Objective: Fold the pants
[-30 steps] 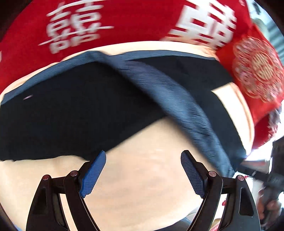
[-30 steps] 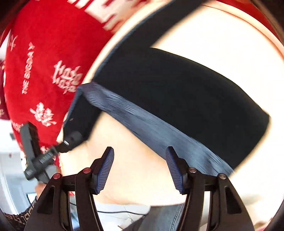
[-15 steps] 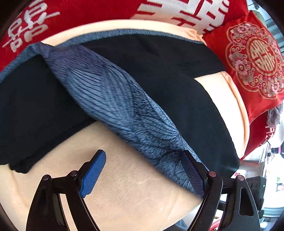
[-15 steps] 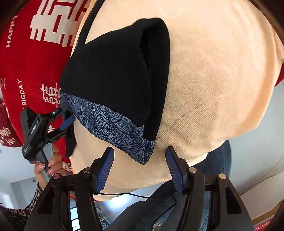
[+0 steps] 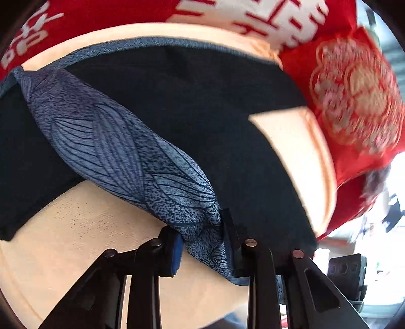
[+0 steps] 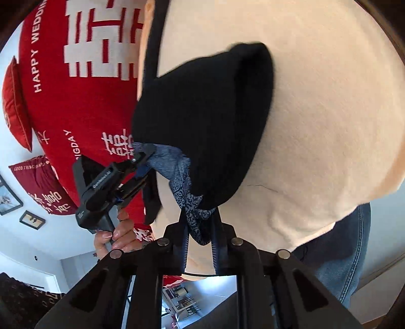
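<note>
Black pants [image 5: 207, 108] with a blue leaf-patterned waistband [image 5: 121, 151] lie on a cream blanket [image 5: 83, 232]. My left gripper [image 5: 202, 240] is shut on one end of the waistband. In the right wrist view the pants [image 6: 210, 119] rise off the cream blanket [image 6: 329, 106] in a fold. My right gripper [image 6: 200, 238] is shut on the other end of the waistband [image 6: 187, 192]. The left gripper [image 6: 141, 162] shows there at the left, clamped on the same band.
Red cushions with white characters [image 5: 253, 15] and a red embroidered pillow [image 5: 354, 101] line the far side of the blanket. A red throw [image 6: 83, 83] lies left of the pants. The person's jeans [image 6: 341, 253] are at the blanket's near edge.
Both grippers were open beside the waistband. They have closed on its two ends, and the band is now bunched and lifted off the blanket.
</note>
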Tool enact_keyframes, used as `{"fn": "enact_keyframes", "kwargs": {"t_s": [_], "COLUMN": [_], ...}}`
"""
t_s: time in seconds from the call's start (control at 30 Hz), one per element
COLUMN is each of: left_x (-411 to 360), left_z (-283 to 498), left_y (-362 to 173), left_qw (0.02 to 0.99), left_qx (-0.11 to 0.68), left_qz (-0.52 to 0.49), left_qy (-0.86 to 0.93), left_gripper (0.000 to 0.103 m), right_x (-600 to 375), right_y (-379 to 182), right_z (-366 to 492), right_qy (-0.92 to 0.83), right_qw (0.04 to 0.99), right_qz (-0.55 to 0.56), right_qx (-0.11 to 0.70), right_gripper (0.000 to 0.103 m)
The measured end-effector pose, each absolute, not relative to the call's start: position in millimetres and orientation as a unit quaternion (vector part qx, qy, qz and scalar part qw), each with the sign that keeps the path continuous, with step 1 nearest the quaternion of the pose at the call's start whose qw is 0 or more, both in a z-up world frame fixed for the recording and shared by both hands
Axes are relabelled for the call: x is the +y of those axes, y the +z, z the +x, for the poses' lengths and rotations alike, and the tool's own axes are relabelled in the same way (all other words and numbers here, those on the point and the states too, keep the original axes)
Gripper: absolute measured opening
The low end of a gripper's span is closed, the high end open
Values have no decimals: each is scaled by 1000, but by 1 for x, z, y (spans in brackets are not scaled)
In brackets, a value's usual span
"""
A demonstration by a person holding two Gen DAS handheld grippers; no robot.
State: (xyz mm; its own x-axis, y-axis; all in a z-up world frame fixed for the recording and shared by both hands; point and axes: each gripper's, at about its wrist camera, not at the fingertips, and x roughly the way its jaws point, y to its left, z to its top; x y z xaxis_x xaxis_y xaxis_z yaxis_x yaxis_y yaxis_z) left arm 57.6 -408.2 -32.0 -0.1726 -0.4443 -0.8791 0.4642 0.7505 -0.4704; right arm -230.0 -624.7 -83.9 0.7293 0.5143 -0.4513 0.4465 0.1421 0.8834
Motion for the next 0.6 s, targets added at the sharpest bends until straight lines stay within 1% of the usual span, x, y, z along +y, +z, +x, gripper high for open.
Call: {"fn": "enact_keyframes", "kwargs": {"t_s": [0.13,0.27,0.37,0.4,0.43,0.47,0.5,0.53,0.6], "left_x": [-420,-450,-470,-479,-487,-490,-493,-492,-490], "left_z": [71,100,121,131,138,144,148,155,165], "left_y": [14,37,45,49,51,54,57,63,64], "left_qw": [671,696,716,725,733,744,757,771,784], "left_qx": [646,616,598,590,583,575,564,549,542], "left_qz": [-11,-6,5,15,22,29,35,39,48], "left_qy": [-364,-368,-361,-355,-348,-339,-328,-318,-299], "left_gripper": [29,29,29,31,40,56,62,67,67], "right_x": [-663,-729,-774,-784,-796,-808,-814,-823,-836], "right_y": [-20,31,51,53,55,55,52,47,34], "right_z": [-187,-131,-77,-61,-42,-22,-7,9,35], "right_qy": [44,59,55,53,49,41,37,28,13], "right_qw": [714,764,787,791,797,802,803,803,797], "right_qz": [605,545,506,496,481,464,455,446,437], "right_qx": [349,339,349,354,363,375,383,395,417], "right_gripper": [16,16,16,16,16,16,16,16,17]}}
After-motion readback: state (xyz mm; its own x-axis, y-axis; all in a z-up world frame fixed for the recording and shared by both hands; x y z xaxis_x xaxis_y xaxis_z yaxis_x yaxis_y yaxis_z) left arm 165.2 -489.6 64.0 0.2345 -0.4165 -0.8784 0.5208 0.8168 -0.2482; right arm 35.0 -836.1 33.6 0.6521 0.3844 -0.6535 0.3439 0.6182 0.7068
